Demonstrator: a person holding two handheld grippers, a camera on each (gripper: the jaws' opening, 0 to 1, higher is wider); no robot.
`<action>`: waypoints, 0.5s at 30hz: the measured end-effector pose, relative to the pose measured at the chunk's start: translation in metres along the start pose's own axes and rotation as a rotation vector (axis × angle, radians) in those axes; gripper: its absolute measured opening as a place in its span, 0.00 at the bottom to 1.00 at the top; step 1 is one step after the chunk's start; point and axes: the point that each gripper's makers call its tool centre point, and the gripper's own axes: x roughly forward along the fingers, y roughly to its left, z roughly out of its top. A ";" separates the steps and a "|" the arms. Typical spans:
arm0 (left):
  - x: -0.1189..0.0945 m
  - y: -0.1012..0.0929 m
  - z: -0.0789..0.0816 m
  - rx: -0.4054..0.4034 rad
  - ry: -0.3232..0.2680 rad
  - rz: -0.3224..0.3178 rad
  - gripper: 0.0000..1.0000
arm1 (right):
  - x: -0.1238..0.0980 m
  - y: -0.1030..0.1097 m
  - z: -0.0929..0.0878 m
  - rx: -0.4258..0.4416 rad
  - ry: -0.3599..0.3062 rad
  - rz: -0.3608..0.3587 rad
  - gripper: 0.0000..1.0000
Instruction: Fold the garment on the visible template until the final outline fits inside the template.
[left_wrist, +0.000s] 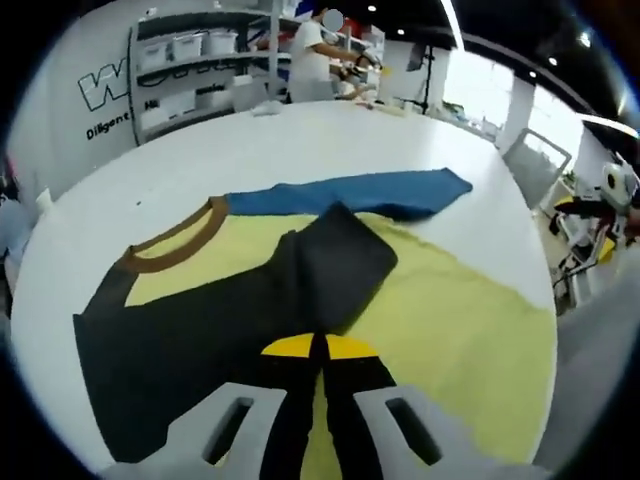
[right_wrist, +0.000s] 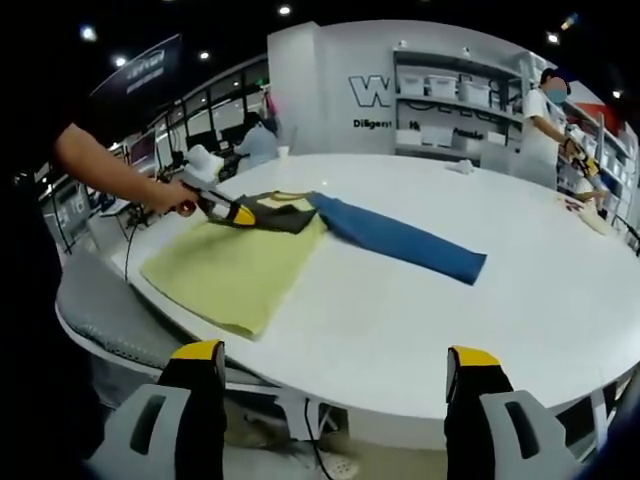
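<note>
Two grippers: left gripper (right_wrist: 232, 212) pinches black-and-yellow cloth garment (left_wrist: 330, 300) on round white table (right_wrist: 420, 330); right gripper (right_wrist: 335, 385) spread, idle. You should drag low, flattening the fold.

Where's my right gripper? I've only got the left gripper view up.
Observer: The right gripper hangs off the near edge of the white table, its jaws wide apart and empty.
Operator: Is it close to the garment?
Observer: No. Bare table lies between it and the garment's yellow part.
Operator: How does my left gripper look from that side?
Observer: A person's hand holds it, and it is shut on the dark fabric at the collar end.
</note>
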 end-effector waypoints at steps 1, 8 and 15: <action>0.000 0.001 -0.002 0.002 0.009 -0.005 0.01 | 0.000 0.001 0.000 0.001 -0.001 0.002 0.90; 0.004 -0.006 0.020 0.204 -0.096 0.022 0.16 | 0.001 0.003 -0.001 0.001 0.002 0.006 0.90; 0.021 -0.038 0.035 0.283 -0.119 -0.027 0.29 | -0.002 0.001 -0.003 0.008 0.005 -0.002 0.90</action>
